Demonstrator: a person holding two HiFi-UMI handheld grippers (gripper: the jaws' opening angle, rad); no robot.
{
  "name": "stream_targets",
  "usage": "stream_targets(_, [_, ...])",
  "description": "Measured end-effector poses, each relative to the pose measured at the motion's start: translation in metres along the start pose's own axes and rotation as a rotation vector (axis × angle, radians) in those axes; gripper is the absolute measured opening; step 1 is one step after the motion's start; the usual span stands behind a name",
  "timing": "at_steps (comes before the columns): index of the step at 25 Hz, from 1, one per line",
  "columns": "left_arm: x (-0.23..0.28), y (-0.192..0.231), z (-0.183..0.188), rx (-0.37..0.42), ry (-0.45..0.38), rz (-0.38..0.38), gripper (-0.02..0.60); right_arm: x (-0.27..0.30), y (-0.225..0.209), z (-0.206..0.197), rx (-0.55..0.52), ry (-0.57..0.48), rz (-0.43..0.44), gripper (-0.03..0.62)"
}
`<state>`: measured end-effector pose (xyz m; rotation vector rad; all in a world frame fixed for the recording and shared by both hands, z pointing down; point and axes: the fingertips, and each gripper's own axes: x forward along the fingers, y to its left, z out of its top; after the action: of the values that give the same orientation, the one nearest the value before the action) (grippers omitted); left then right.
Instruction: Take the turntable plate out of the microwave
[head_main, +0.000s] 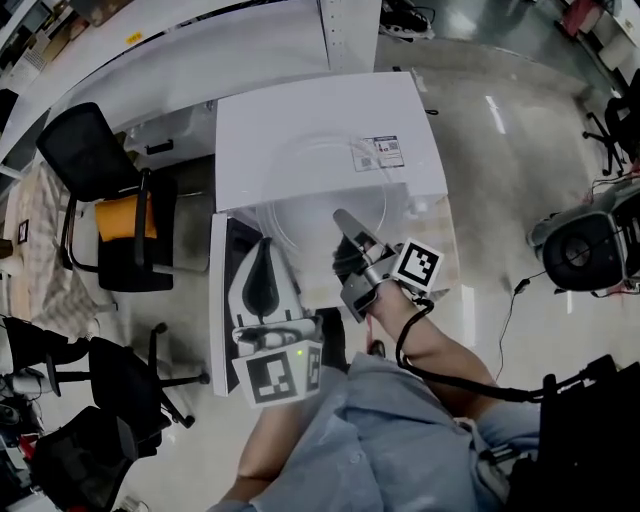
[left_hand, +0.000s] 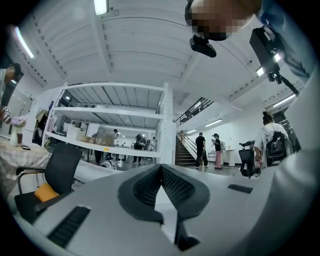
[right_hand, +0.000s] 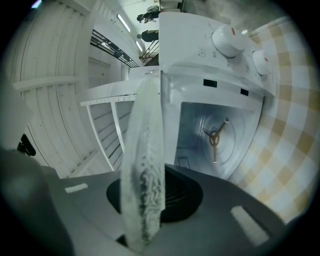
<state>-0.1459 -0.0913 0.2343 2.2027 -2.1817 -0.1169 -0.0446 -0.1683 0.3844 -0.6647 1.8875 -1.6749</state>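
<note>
views: only right gripper view shows microwave (right_hand: 220, 75) cavity with bare drive hub (right_hand: 215, 136); only head view shows both grippers | plate: turntable plate (head_main: 318, 195) outside, before opening, roughly flat, edge-on to right gripper (head_main: 345, 222) | grip: right pinches plate rim; left gripper (left_hand: 161, 170) fingers pressed together, empty | unclear: clear glass outline faint from above
</note>
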Motion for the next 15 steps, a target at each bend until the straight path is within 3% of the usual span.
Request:
stream_targets(4, [0.004, 0.002, -0.002, -0.008, 0.014, -0.005, 0.008, 0.008, 0.004, 0.005, -0.016, -0.014, 0.016, 0.031])
stream_targets(15, [0.007, -0.006, -0.005, -0.006, 0.025, -0.020, 0.008, 0.027, 0.008, 0.019, 0.048, -0.083, -0.061, 0.033])
